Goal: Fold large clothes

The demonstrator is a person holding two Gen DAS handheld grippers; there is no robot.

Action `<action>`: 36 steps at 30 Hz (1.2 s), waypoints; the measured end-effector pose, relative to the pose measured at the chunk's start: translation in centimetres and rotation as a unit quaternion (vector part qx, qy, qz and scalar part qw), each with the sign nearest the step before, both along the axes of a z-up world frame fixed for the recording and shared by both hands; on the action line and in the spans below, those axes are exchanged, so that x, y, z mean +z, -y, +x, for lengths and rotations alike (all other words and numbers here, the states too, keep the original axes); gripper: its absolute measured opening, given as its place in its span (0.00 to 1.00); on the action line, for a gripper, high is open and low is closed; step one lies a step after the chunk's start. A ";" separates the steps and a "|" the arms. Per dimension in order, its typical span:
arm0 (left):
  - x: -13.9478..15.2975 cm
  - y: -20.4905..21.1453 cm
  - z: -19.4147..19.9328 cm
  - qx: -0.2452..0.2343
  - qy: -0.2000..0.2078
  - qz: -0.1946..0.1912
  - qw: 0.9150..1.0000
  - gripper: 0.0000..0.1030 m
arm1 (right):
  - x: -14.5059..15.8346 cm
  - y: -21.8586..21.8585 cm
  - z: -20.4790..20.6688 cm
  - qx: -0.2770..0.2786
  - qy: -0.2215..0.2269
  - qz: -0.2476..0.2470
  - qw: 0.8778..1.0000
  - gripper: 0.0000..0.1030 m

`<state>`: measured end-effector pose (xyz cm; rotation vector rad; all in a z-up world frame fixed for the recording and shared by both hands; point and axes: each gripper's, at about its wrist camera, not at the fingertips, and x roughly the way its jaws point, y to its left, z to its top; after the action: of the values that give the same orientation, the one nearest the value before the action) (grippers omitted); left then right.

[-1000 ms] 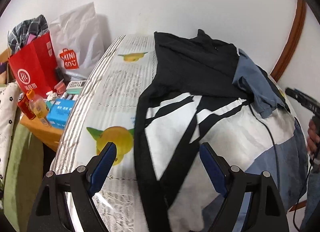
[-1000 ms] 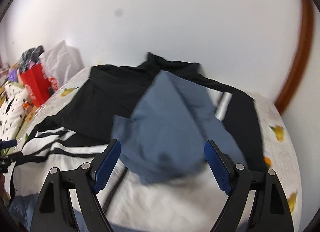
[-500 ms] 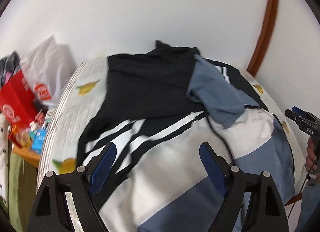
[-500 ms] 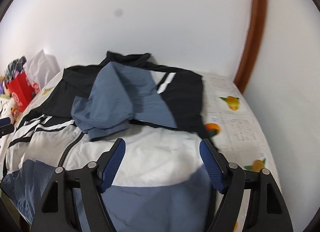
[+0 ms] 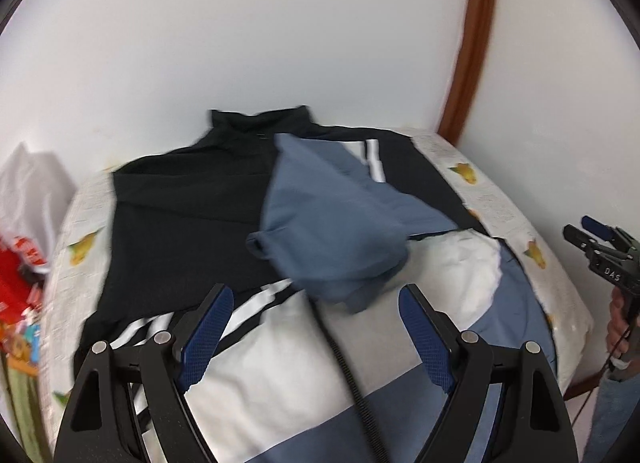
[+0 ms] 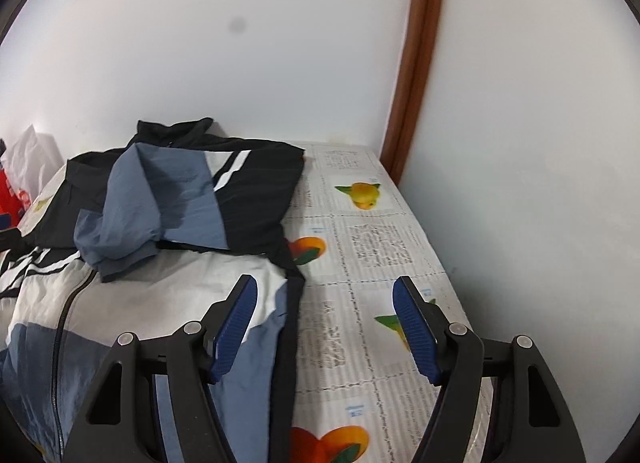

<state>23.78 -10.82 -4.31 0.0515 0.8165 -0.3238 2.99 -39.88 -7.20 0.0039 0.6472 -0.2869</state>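
Observation:
A black, white and blue zip jacket lies spread on the table, collar toward the far wall. Its blue right sleeve is folded across the chest. The jacket also shows in the right wrist view, with the sleeve bunched on top. My left gripper is open and empty above the jacket's white lower front. My right gripper is open and empty above the jacket's right side edge and the cloth beside it. The right gripper also shows at the right edge of the left wrist view.
The table is covered by a fruit-print cloth and stands against white walls with a brown trim strip in the corner. A white bag and red bag stand left of the table.
Both views have swung to the right. The left gripper now faces the jacket's middle; the right gripper now faces the jacket's right edge and bare cloth. Both stayed open. The sleeve lies still.

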 end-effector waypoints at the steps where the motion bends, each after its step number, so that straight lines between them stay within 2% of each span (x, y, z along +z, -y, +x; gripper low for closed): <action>1: -0.3 0.8 0.4 -0.008 -0.001 -0.003 1.000 0.81 | -0.1 0.5 0.0 0.000 0.006 0.006 1.000 0.68; 7: -3.1 5.0 2.9 -0.042 -0.028 0.009 0.999 0.80 | -0.9 2.1 1.5 0.009 0.011 0.036 0.999 0.68; 12: -6.2 7.7 4.9 -0.068 -0.055 0.027 0.996 0.73 | -2.0 2.5 3.2 0.016 0.006 0.045 0.999 0.68; 18: -9.3 9.7 6.7 -0.069 -0.061 0.086 0.992 0.73 | -3.9 2.7 5.1 0.026 -0.014 0.047 0.998 0.68; 22: -10.5 9.8 7.8 -0.049 -0.077 0.095 0.991 0.72 | -4.5 2.7 5.4 0.028 -0.021 0.048 0.998 0.68; 24: -10.8 9.5 8.2 -0.037 -0.082 0.088 0.992 0.62 | -4.7 2.5 5.4 0.029 -0.025 0.047 0.998 0.68; 26: -10.6 9.1 8.4 -0.030 -0.079 0.087 0.993 0.37 | -4.7 2.3 5.4 0.030 -0.028 0.044 0.998 0.68; 28: -9.8 8.1 8.4 -0.032 -0.077 0.062 0.995 0.30 | -4.5 2.0 5.3 0.031 -0.030 0.040 0.998 0.68; 30: -8.2 6.4 8.2 -0.028 -0.072 0.025 0.997 0.27 | -4.2 1.5 5.2 0.035 -0.032 0.036 0.998 0.68; 34: -4.3 2.6 7.1 0.000 -0.016 0.021 1.000 0.27 | -2.8 -0.4 5.7 0.058 -0.025 0.032 0.997 0.68; 36: -2.9 0.0 7.1 0.021 -0.007 0.008 1.000 0.27 | -2.2 -1.6 6.3 0.070 -0.022 0.030 0.997 0.68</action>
<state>30.87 -10.86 -7.18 0.0468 0.8332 -0.2784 9.29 -38.30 -9.44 0.0105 0.6958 -0.1323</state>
